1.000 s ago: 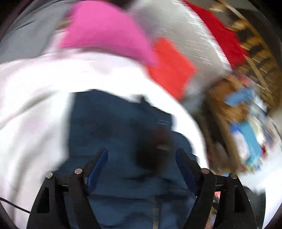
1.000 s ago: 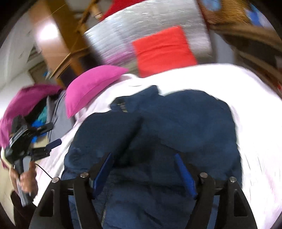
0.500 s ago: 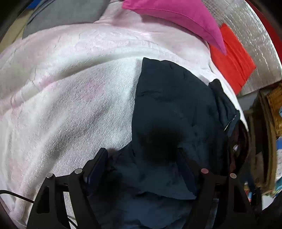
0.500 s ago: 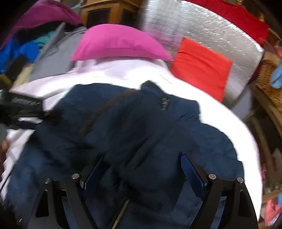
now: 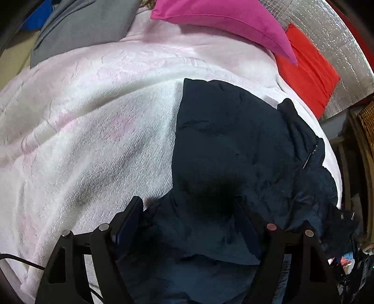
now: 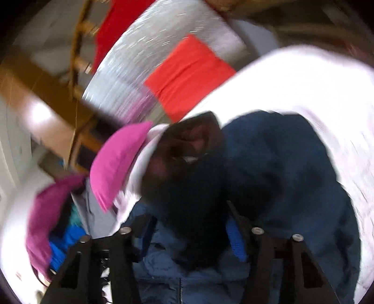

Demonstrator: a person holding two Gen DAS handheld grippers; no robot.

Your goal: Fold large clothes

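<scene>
White and pale pink, a fuzzy blanket (image 5: 93, 131) covers the bed, with a pink pillow (image 5: 224, 21) and a red cushion (image 5: 306, 70) at its head against a silver padded sheet (image 5: 327, 30). A dark blue jacket (image 5: 233, 145) lies on the blanket, one side folded over itself, its zipper (image 5: 309, 156) showing near the collar. The left tongs (image 5: 189, 219) are spread wide, with jacket cloth lying between the fingers. The right tongs (image 6: 187, 226) are also spread over the jacket; their view is badly blurred. Half a second ago the right view looked straight up the bed; now it is tilted and swung sideways, while the left view has barely changed.
</scene>
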